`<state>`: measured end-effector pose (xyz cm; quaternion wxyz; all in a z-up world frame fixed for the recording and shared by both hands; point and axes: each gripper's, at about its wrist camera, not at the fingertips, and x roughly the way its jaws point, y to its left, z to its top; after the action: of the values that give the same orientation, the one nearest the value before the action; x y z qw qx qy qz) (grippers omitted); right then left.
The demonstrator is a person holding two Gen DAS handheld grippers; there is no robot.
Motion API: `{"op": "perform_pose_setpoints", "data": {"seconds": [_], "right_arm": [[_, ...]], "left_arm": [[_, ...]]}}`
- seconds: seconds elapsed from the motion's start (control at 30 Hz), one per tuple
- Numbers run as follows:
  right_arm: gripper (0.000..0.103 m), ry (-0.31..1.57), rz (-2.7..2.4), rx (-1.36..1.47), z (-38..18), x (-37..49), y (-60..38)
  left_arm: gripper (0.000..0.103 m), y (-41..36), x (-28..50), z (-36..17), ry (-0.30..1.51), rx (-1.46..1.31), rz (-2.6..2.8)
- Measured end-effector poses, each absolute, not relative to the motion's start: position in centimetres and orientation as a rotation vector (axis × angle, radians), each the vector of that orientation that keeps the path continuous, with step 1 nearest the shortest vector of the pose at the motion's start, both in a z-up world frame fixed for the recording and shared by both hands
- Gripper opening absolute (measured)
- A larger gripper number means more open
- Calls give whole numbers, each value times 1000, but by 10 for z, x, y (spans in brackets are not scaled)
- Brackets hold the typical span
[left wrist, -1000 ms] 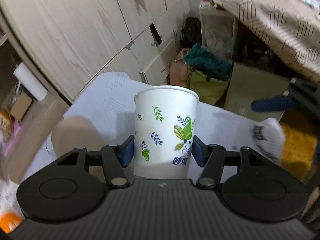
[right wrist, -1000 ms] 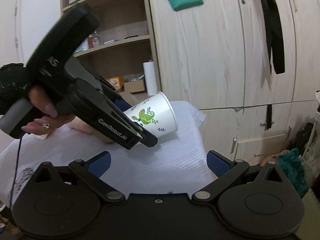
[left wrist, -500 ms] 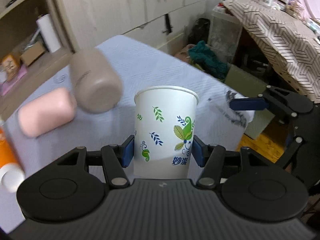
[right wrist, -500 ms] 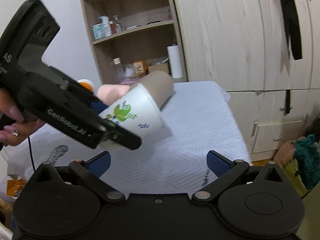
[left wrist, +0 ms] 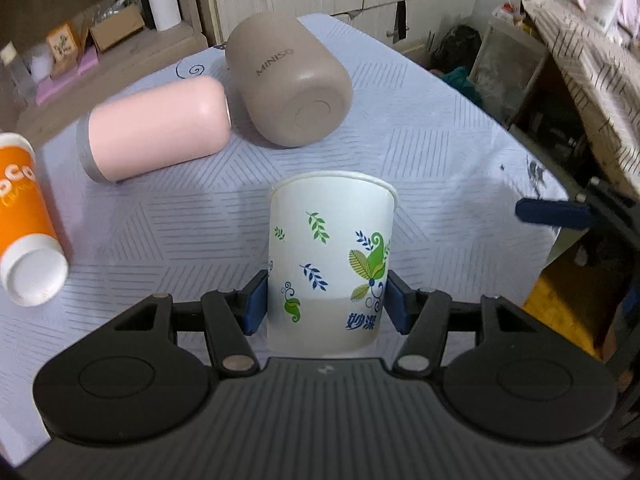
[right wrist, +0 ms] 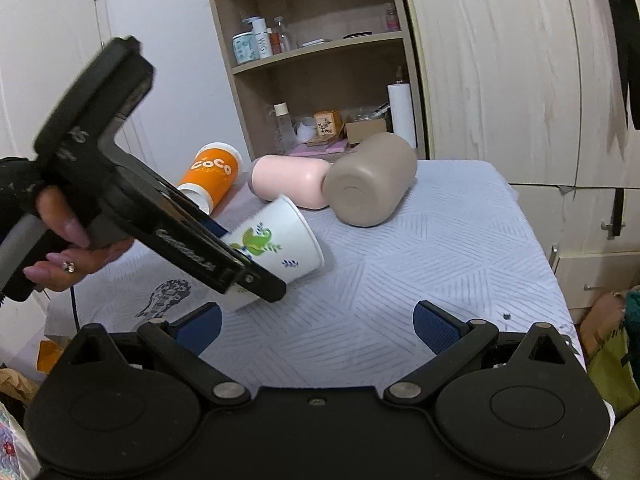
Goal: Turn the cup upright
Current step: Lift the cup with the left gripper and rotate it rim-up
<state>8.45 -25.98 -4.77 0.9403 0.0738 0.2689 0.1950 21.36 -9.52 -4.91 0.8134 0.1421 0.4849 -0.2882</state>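
Note:
My left gripper is shut on a white paper cup with green and blue leaf prints, gripping it near its base. In the right wrist view the cup hangs tilted above the table, its open rim pointing right and slightly down, with the left gripper around it. My right gripper is open and empty over the table's near edge; one of its blue fingers shows at the right in the left wrist view.
On the white patterned tablecloth lie a brown MINISO tumbler, a pink tumbler and an orange-and-white cup, all on their sides. Shelves and cupboards stand behind the table.
The left gripper has swung down and towards the table with the cup, which now tilts with its rim lower. The right gripper has stayed open and nearly still.

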Motion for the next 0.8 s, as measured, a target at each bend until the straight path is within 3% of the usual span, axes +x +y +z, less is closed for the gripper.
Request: {"op": "perform_pose_setpoints", "data": {"seconds": [0.17,0.5,0.8], "right_arm": [[103,558,396,146,-48,89,-256],[103,613,456,182,-48,100,-245],[103,742,539,351,-45,136,-226]], "left_arm": [[59,-83,217,-52,1045,230,-623],[73,-58,218,-45,1042,76,-698],[73,-39,225,-45,1034,-50,-771]]}}
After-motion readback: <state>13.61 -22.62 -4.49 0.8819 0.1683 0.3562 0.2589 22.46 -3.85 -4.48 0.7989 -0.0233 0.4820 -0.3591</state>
